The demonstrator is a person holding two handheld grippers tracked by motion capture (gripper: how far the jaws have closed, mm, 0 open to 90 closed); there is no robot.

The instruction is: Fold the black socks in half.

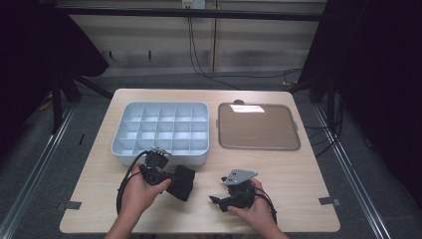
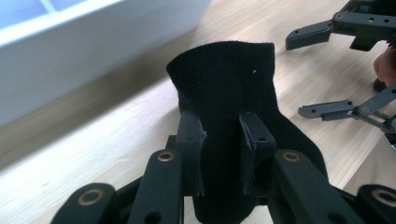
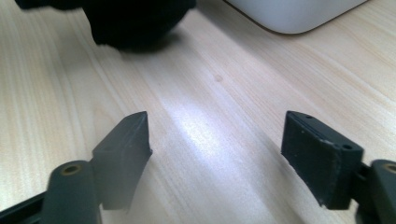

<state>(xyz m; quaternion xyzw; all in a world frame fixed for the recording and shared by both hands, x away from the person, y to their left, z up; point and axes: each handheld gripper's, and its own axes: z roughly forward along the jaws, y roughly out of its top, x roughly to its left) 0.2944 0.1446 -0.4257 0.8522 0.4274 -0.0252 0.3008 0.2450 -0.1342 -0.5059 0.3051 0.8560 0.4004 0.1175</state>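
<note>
A black sock (image 1: 181, 182) (image 2: 227, 98) is pinched between the jaws of my left gripper (image 1: 169, 178) (image 2: 223, 156), just above the wooden table in front of the divider box. Its free end stands up past the fingertips (image 2: 191, 140). My right gripper (image 1: 217, 200) (image 3: 217, 154) sits low near the table's front edge, to the right of the sock, open with bare wood between its jaws. In the left gripper view the right gripper (image 2: 327, 70) shows at the upper right with its jaws spread. The sock (image 3: 135, 21) lies at the top of the right gripper view.
A pale blue divider box (image 1: 161, 130) (image 2: 70, 56) (image 3: 299, 14) with several compartments stands at the centre left. To its right lies a flat brown tray lid (image 1: 258, 126). The table's edges run on all sides, with grey floor beyond.
</note>
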